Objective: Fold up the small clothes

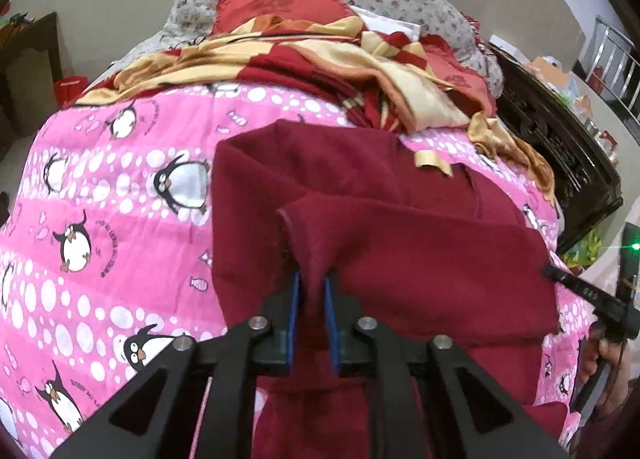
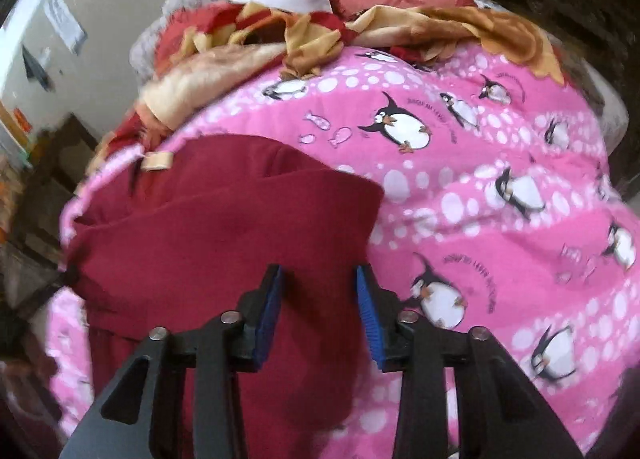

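A dark red garment [image 1: 420, 259] lies on a pink penguin-print bedspread [image 1: 100, 199]. My left gripper [image 1: 312, 279] is shut on a pinched fold of the garment and lifts it slightly. In the right wrist view the same garment [image 2: 224, 235] lies partly folded over itself. My right gripper [image 2: 320, 271] is open just above the garment's near right part, its blue pads apart with cloth between and below them. The right gripper also shows at the right edge of the left wrist view [image 1: 576, 287].
A crumpled red and gold blanket [image 1: 340, 67] and red cushions [image 1: 272, 7] pile at the far end of the bed. A dark carved wooden bed frame [image 1: 560, 139] runs along the right. The pink bedspread [image 2: 500, 199] stretches right of the garment.
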`<state>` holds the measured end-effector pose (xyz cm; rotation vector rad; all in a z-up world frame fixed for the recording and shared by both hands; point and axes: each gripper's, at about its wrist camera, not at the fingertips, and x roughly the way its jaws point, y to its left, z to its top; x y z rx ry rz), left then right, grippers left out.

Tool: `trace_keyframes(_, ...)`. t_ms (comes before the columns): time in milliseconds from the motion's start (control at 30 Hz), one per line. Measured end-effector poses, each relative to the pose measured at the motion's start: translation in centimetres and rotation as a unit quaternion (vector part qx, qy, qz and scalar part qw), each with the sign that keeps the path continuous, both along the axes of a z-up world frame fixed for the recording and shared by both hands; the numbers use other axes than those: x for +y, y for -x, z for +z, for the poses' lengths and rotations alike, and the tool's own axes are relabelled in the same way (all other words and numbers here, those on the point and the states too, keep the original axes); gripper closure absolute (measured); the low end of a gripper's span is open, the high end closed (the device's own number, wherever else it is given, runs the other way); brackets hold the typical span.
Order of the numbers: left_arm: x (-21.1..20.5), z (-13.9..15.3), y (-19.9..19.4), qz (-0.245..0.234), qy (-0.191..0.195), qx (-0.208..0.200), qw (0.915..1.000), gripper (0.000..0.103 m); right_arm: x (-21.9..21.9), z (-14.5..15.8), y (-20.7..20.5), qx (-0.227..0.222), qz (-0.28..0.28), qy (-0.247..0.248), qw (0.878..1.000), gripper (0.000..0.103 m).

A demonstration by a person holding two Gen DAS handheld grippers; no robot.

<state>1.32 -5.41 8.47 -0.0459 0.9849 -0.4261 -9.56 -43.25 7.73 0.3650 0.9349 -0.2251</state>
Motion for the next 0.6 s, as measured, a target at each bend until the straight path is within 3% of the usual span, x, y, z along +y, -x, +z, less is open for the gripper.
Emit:
trace_keyframes(67, 0.1, -0.8, -0.5, 0.012, -0.006, 0.01, 0.9999, 0.071, -0.5, 0.0, 0.0, -0.001, -0.021, 0.024, 0.999, 0.09)
trace_keyframes(133, 0.2, -1.4, -0.7, 0.02, -0.011, 0.017, 0.9996, 0.065, -1.0, -0.9, -0.5, 0.018, -0.03, 0.019, 0.999, 0.09)
trace_keyframes(433, 0.5, -1.6, -0.3, 0.026, -0.022, 0.01, 0.9994, 0.06, -0.8, 2.5, 1.7, -0.027, -0.032, 0.003, 0.999, 0.087)
trace_keyframes(600, 0.3, -1.2, 0.1, 0.027, -0.026, 0.003, 0.9993, 0.06, 1.0, 2.4, 1.4, -0.018, -0.002, 0.012, 1.0, 0.074)
